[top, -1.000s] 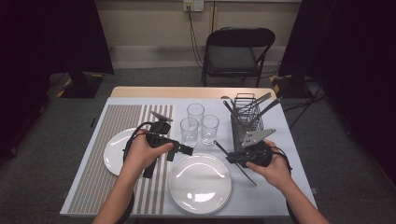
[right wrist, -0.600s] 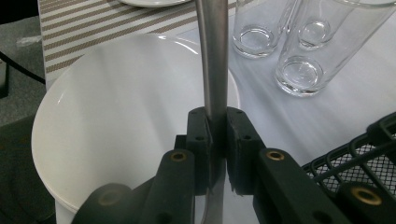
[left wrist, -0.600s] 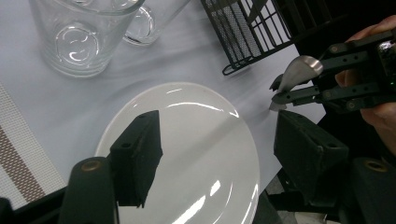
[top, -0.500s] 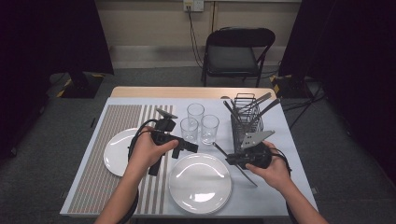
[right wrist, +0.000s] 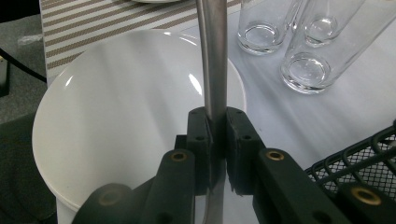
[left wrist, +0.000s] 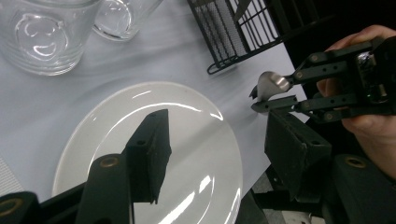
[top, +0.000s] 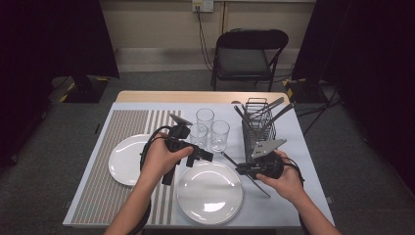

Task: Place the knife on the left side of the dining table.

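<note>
My right gripper (top: 243, 170) (right wrist: 217, 133) is shut on a long metal utensil (top: 259, 187) (right wrist: 212, 56), held level just right of the front white plate (top: 209, 196). The utensil's shiny end (left wrist: 271, 84) sticks out past the right gripper (left wrist: 275, 92) in the left gripper view. My left gripper (top: 204, 156) (left wrist: 217, 140) hovers over that plate (left wrist: 187, 116), pointed at the right gripper. Its jaws have just been closing and still stand apart, with nothing between them.
A second white plate (top: 125, 159) lies on the striped mat at the left. Three clear glasses (top: 204, 118) stand behind the plates. A black wire caddy (top: 259, 128) with utensils stands at the right. A folding chair (top: 249, 54) stands beyond the table.
The left gripper has shifted a little to the right, toward the right gripper, and its jaws have narrowed. The right hand and its utensil have stayed put.
</note>
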A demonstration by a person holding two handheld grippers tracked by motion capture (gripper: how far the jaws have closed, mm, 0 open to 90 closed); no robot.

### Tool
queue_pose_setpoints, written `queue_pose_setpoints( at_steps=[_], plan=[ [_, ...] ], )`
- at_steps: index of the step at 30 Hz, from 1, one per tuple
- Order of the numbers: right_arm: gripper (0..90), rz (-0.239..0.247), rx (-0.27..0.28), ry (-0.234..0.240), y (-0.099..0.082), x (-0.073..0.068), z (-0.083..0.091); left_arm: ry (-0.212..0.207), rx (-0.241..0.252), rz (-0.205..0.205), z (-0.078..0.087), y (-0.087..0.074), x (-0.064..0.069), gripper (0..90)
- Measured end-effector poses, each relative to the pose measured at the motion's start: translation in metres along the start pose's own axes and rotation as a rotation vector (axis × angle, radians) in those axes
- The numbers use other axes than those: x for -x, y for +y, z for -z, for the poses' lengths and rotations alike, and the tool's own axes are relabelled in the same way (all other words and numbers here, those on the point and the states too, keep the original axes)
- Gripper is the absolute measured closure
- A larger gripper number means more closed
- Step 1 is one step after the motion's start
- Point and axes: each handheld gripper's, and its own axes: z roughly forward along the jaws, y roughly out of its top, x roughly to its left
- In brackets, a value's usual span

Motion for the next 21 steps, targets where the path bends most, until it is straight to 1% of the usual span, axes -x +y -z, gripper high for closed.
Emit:
queue_pose_setpoints(
  at_steps=[1, 2, 4, 6, 7, 8, 9, 10, 12, 14, 15, 17, 19, 20, 21],
  plan=[
    [81.8, -0.003, -0.001, 0.0, -0.0002, -0.0001, 0.0, -0.004, 0.01, 0.014, -0.0002, -0.0001, 0.0012, 41.3],
    [81.9, -0.004, -0.001, 0.001, -0.0003, 0.0, 0.0, 0.002, 0.016, 0.009, -0.0001, 0.0, 0.0013, 41.8],
    [81.8, -0.004, -0.001, 0.0, -0.0005, 0.0001, 0.0001, 0.0, 0.03, 0.003, 0.0002, 0.0004, 0.0014, 41.8],
    [81.9, -0.005, 0.0, 0.001, -0.0007, 0.0003, 0.0, -0.007, 0.039, 0.009, -0.0006, 0.0002, 0.0028, 42.2],
    [81.9, -0.005, 0.0, 0.002, -0.0007, 0.0003, -0.0001, 0.001, 0.047, -0.002, -0.0008, 0.0002, 0.0026, 42.2],
    [81.9, -0.004, 0.0, 0.002, -0.0008, 0.0003, -0.0003, 0.004, 0.05, -0.002, -0.0013, 0.0, 0.0029, 42.2],
    [81.9, -0.002, 0.001, 0.0, -0.0009, 0.0003, -0.0007, 0.008, 0.048, -0.017, -0.0013, 0.0001, 0.0022, 42.2],
    [81.9, -0.002, 0.0, 0.001, -0.0008, 0.0003, -0.001, 0.003, 0.047, -0.021, -0.0015, 0.0001, 0.0022, 42.2],
    [81.9, -0.004, -0.002, 0.0, -0.0008, 0.0002, -0.0013, -0.004, 0.04, -0.005, -0.0023, -0.0004, 0.0035, 43.2],
    [81.9, -0.005, -0.002, 0.0, -0.0008, 0.0003, -0.0015, -0.002, 0.03, -0.005, -0.0026, -0.0004, 0.0038, 43.7],
    [81.9, -0.005, -0.002, 0.001, -0.0009, 0.0004, -0.0016, -0.007, 0.029, 0.001, -0.003, -0.0004, 0.0041, 44.4],
    [82.0, -0.004, -0.004, 0.002, -0.0008, 0.0003, -0.0017, -0.009, 0.032, 0.006, -0.0035, 0.0, 0.0041, 45.0],
    [82.0, -0.001, -0.004, 0.002, -0.0007, 0.0001, -0.002, -0.02, 0.035, 0.017, -0.0043, 0.0003, 0.0049, 45.7],
    [82.0, -0.002, -0.004, 0.002, -0.0007, 0.0, -0.0022, -0.018, 0.029, 0.023, -0.0047, 0.0004, 0.0059, 46.2],
    [82.0, 0.0, -0.005, 0.002, -0.0007, -0.0002, -0.0022, -0.013, 0.028, 0.018, -0.0054, 0.0006, 0.0065, 46.4]
  ],
)
